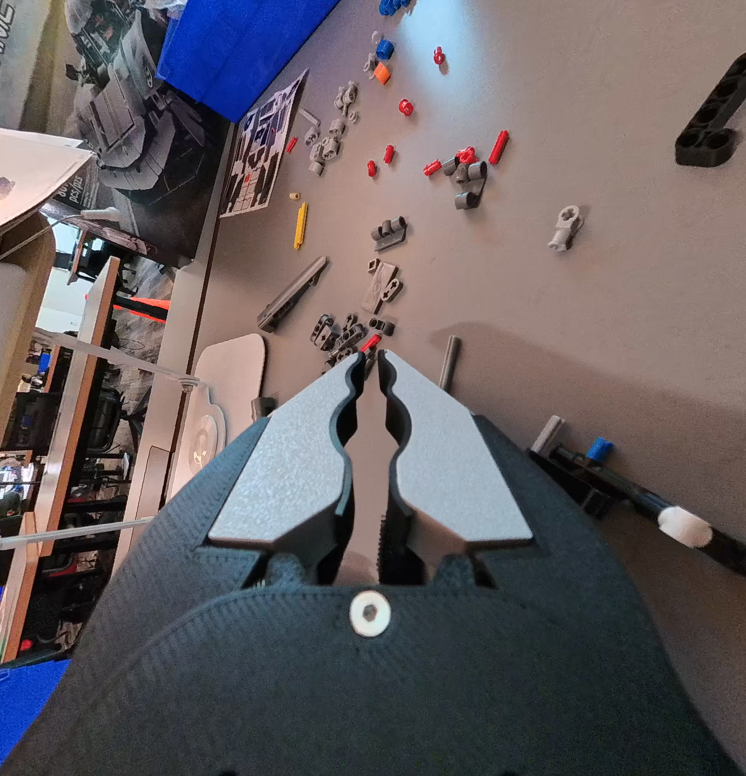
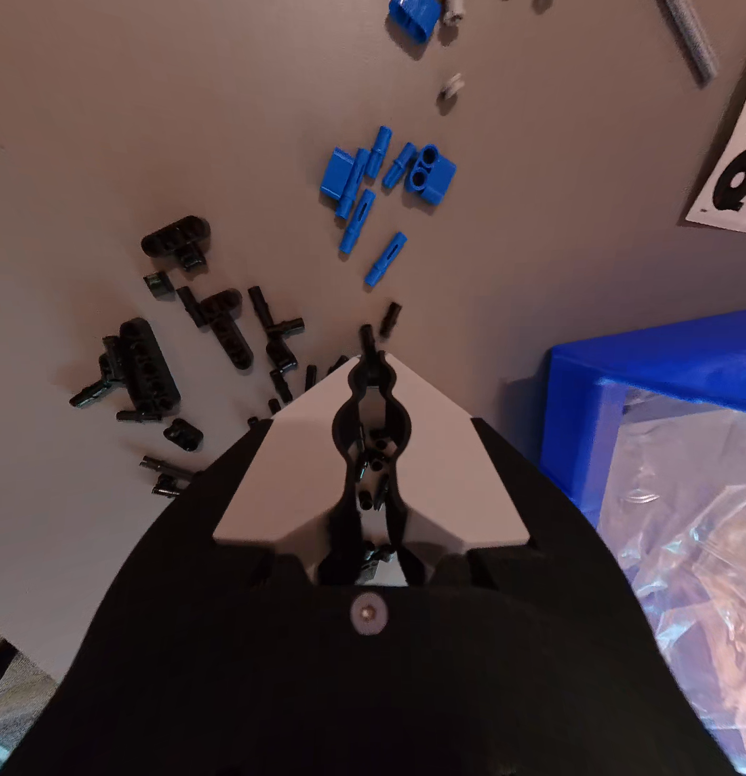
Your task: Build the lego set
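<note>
My left gripper (image 1: 370, 357) hangs over a pile of dark grey connector pieces (image 1: 342, 331) on the grey table (image 1: 594, 319). Its tips stand almost together, and the near end of a small red pin (image 1: 371, 342) is pinched between them while the rest sticks out forward. My right gripper (image 2: 369, 357) is shut on a short black pin (image 2: 366, 338), which pokes out past the tips above the table. Another loose black pin (image 2: 391, 318) lies just beyond it. Several black beams and pins (image 2: 149, 369) lie to the left of the right gripper.
The left wrist view shows scattered red pins (image 1: 499, 147), grey pieces (image 1: 468, 176), a grey axle (image 1: 450, 361), a black beam (image 1: 715, 117), a sticker sheet (image 1: 262, 142) and a blue bin (image 1: 237, 46). The right wrist view shows blue pieces (image 2: 384, 176) and a blue bin (image 2: 657, 369) with a plastic bag (image 2: 678, 525). There is about 40 centimetres between the tips of the two grippers.
</note>
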`<state>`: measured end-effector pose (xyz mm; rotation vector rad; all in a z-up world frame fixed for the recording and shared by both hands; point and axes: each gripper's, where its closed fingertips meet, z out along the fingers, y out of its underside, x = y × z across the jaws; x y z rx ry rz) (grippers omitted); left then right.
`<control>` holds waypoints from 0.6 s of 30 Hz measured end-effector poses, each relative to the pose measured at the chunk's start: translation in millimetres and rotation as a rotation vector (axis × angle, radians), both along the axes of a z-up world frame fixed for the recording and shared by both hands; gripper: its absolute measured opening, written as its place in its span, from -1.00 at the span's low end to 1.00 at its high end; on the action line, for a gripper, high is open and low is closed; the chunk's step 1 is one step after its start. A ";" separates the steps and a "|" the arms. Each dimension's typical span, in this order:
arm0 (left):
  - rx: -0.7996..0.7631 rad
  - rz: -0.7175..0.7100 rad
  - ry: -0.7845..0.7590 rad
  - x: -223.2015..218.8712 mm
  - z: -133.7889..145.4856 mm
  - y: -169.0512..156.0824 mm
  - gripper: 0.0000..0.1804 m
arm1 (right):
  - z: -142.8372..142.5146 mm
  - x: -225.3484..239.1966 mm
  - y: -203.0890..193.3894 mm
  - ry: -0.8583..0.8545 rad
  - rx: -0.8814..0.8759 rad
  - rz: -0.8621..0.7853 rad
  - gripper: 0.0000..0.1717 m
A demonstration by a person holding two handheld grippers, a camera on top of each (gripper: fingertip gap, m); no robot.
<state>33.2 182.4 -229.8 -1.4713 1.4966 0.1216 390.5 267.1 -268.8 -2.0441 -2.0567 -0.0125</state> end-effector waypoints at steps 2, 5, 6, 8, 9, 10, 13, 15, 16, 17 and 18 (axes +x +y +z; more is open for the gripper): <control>-0.002 0.000 0.002 0.0 -0.8 0.3 -0.95 | -0.1 -0.5 -0.5 0.001 -0.016 -0.001 -0.99; -0.003 0.000 0.006 0.0 -1.9 1.1 -0.95 | -0.1 -0.9 -0.7 0.016 -0.040 -0.015 -1.00; -0.003 0.000 0.007 0.1 -2.1 1.3 -0.95 | -0.1 -1.4 -0.5 0.027 -0.045 -0.024 -1.00; -0.002 0.000 0.007 0.4 -2.0 1.7 -0.95 | 0.1 -2.6 -0.2 0.055 -0.049 -0.045 -1.00; -0.001 0.000 0.007 0.6 -1.5 2.1 -0.95 | 0.2 -2.8 -0.1 0.069 -0.049 -0.055 -1.00; 0.001 0.000 0.006 1.0 -0.8 2.3 -0.95 | 0.4 -2.9 -0.2 0.081 -0.047 -0.066 -1.00; 0.007 -0.001 0.001 1.6 1.6 2.6 -0.95 | 3.0 -5.8 -1.4 0.132 -0.036 -0.090 -1.00; 0.011 -0.002 -0.004 2.3 3.3 2.4 -0.95 | 8.7 -11.6 -3.7 0.188 -0.033 -0.106 -1.00; 0.013 -0.003 -0.009 3.0 4.5 2.1 -0.95 | 12.8 -15.3 -5.1 0.219 -0.028 -0.110 -1.00; 0.015 -0.005 -0.012 3.8 5.6 1.8 -0.95 | 17.9 -20.2 -6.8 0.254 -0.020 -0.110 -1.00; 0.019 -0.005 -0.013 4.3 6.9 1.9 -0.95 | 23.9 -26.1 -8.9 0.290 -0.010 -0.109 -1.00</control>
